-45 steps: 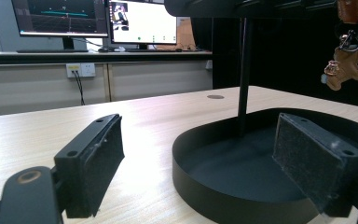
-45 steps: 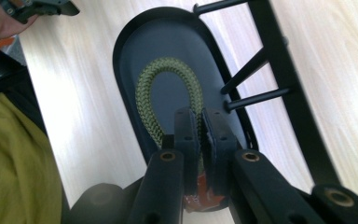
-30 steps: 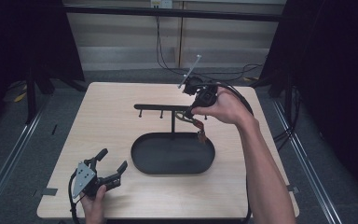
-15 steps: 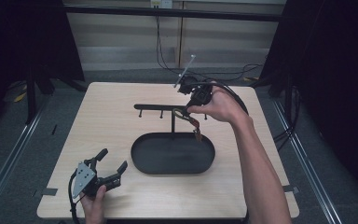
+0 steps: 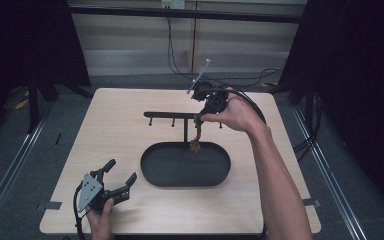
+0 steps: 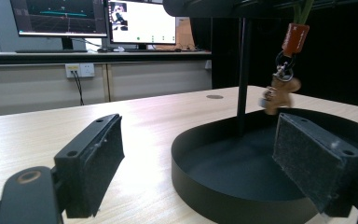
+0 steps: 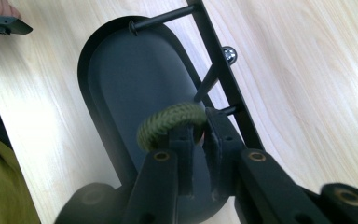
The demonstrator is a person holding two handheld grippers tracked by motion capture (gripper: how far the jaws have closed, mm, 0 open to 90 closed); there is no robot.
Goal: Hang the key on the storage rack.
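High view: the right gripper [image 5: 200, 117] is held up at the black rack [image 5: 172, 115], near the right end of its crossbar, with a keychain [image 5: 197, 137] hanging from its tips over the far rim of the black oval tray [image 5: 152, 170]. The brown charm at the keychain's bottom end dangles just above the tray. The left gripper [image 5: 120, 179] rests low on the table [image 5: 115, 130] at the near left corner, its jaws spread and nothing in them, well apart from the rack.

Left gripper view: the two black pads [image 6: 95, 161] stand wide apart with bare air between. Beyond them the keychain [image 6: 284, 74] hangs beside the rack's upright post [image 6: 242, 79]: green cord at top, a reddish leather tab, metal rings, then the brown charm. It looks a bit blurred, maybe swaying.

Right gripper view: the jaws are nearly together, and the olive cord loop [image 7: 168, 123] arches out from between them, so the loop is pinched. A peg [image 7: 228, 110] of the rack sits just beside the jaw tips; whether the loop is already over it I cannot tell, the jaws hide that spot.

My read for doing this well: let the charm settle, keep the loop's opening square to the peg, slide it fully on past the peg's knob, and only then ease the jaws apart. Draw back along the peg line so the cord isn't dragged off.
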